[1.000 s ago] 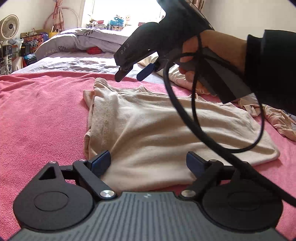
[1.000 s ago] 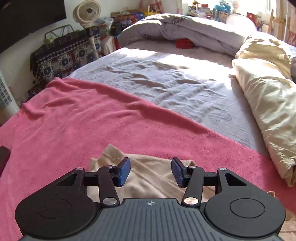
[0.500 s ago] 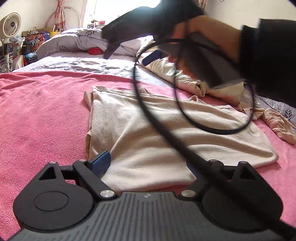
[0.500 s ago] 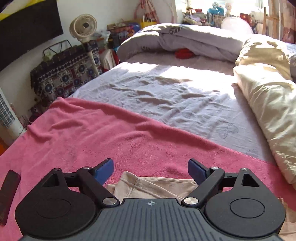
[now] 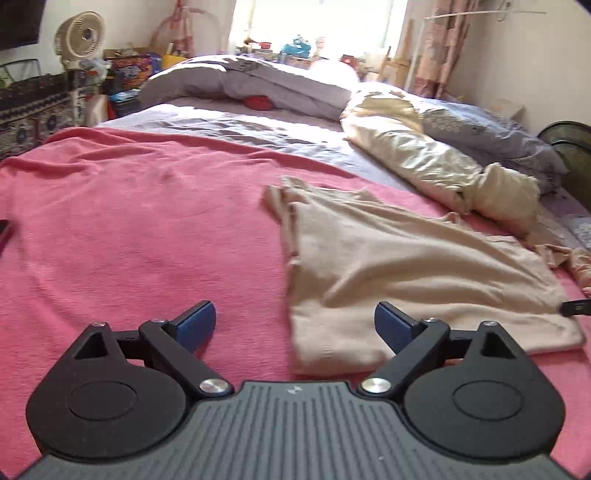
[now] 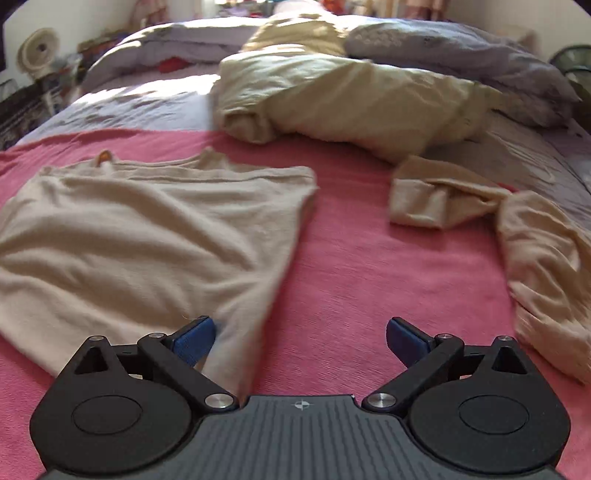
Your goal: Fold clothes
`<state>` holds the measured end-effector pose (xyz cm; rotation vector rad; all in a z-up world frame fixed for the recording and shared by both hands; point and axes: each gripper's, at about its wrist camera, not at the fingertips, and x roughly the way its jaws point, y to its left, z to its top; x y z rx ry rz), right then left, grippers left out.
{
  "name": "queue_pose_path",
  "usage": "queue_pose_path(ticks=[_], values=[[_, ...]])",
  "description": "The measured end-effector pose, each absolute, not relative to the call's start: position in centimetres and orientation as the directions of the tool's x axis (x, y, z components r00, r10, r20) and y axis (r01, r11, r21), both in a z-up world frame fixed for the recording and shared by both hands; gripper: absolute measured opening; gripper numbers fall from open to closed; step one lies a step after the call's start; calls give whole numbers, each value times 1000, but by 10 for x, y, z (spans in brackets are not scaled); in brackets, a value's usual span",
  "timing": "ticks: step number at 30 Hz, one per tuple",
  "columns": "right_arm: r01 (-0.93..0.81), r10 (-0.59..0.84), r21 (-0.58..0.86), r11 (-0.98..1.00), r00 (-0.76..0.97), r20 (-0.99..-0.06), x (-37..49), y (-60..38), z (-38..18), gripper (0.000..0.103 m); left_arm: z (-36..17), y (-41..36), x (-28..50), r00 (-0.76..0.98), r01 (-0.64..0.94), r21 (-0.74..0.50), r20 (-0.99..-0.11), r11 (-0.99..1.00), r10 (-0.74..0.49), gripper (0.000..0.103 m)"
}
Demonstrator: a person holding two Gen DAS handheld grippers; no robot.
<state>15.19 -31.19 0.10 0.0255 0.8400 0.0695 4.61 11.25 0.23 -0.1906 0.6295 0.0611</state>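
A beige shirt (image 5: pixel 399 266) lies partly folded on the pink blanket (image 5: pixel 129 229); it also shows in the right wrist view (image 6: pixel 147 240). My left gripper (image 5: pixel 295 326) is open and empty, above the shirt's near left corner. My right gripper (image 6: pixel 301 339) is open and empty, over the blanket at the shirt's right edge; its left fingertip (image 6: pixel 195 338) is over the cloth. A second beige garment (image 6: pixel 517 236) lies crumpled to the right.
A cream pillow (image 6: pixel 351 96) and a grey duvet (image 5: pixel 251 85) lie beyond the blanket. A fan (image 5: pixel 79 35) and clutter stand at the far left. A dark object (image 5: pixel 3 232) sits at the blanket's left edge.
The right gripper has left the left wrist view, opened wide and swung right to the shirt's right edge. The left gripper has shifted left, so the shirt now sits to its right.
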Motion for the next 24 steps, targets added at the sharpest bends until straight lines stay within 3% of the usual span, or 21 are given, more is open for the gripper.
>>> queue_pose_path(ticks=[2, 6, 8, 14, 18, 21, 24], values=[[36, 164, 275, 961, 726, -668, 123, -355, 6, 100, 6, 132, 42, 784, -207, -103, -612, 973, 102, 93], [105, 356, 686, 720, 793, -494, 69, -394, -10, 100, 29, 106, 37, 818, -171, 118, -537, 978, 208, 93], [151, 401, 800, 581, 802, -443, 46, -397, -30, 99, 38, 79, 36, 850, -88, 154, -503, 984, 154, 94], [94, 396, 888, 449, 871, -292, 24, -374, -34, 98, 29, 2, 60, 841, 32, 206, -534, 978, 85, 97], [120, 388, 860, 496, 856, -343, 45, -360, -37, 100, -8, -14, 89, 731, -41, 224, -657, 974, 182, 103], [88, 432, 862, 499, 837, -335, 53, -346, -36, 101, -11, 4, 86, 730, -73, 104, -672, 992, 125, 103], [101, 397, 774, 625, 813, -426, 57, -324, -34, 99, -12, 10, 83, 730, -64, 77, -676, 995, 100, 103]])
